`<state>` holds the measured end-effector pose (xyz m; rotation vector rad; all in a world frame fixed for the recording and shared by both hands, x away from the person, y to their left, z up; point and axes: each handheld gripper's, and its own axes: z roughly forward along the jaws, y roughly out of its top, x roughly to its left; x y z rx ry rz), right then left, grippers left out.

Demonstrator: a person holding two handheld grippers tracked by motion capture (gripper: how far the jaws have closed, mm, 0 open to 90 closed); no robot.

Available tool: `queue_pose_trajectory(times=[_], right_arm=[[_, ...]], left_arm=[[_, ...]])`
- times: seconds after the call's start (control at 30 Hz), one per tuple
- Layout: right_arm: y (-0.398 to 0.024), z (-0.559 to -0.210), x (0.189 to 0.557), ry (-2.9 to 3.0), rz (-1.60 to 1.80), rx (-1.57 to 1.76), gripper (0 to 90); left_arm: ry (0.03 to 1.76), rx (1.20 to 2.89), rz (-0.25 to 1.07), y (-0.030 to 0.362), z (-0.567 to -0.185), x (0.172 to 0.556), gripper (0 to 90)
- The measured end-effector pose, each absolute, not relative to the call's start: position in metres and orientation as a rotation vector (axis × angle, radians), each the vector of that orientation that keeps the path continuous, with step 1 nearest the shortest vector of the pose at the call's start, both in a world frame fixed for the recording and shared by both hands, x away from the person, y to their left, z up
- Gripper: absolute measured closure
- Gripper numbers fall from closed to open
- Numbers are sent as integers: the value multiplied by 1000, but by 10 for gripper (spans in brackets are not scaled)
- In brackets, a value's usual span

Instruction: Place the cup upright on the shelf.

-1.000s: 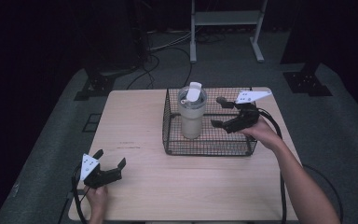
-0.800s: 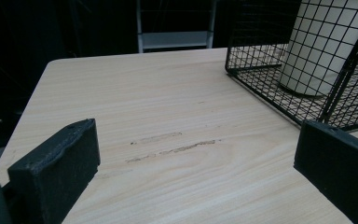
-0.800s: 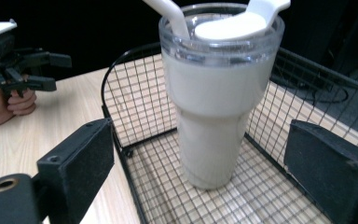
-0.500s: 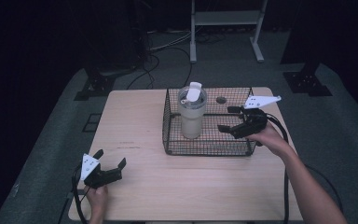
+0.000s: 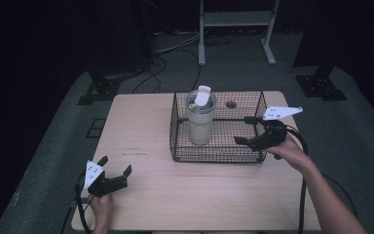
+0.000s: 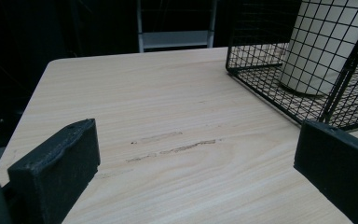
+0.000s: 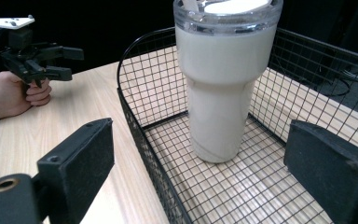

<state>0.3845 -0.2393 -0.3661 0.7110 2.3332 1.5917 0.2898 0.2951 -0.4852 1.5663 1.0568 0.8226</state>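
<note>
A cream tumbler [image 5: 200,119] with a clear lid stands upright inside the black wire basket [image 5: 217,154], toward its left half, on the light wooden table [image 5: 175,204]. The right gripper [image 5: 246,129] hangs over the basket's right end, jaws spread wide with nothing between them, pointing at the tumbler and apart from it. The left gripper [image 5: 114,164] rests near the table's front-left corner, jaws likewise parted and empty, well away from the basket.
</note>
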Motion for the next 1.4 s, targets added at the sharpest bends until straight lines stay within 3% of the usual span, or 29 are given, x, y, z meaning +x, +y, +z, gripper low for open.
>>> queue_pose_trajectory(times=[1.4], right_arm=[[-276, -397, 331, 2332, 1595, 745, 78]], left_arm=[[1062, 1567, 825, 295, -485, 290, 0]])
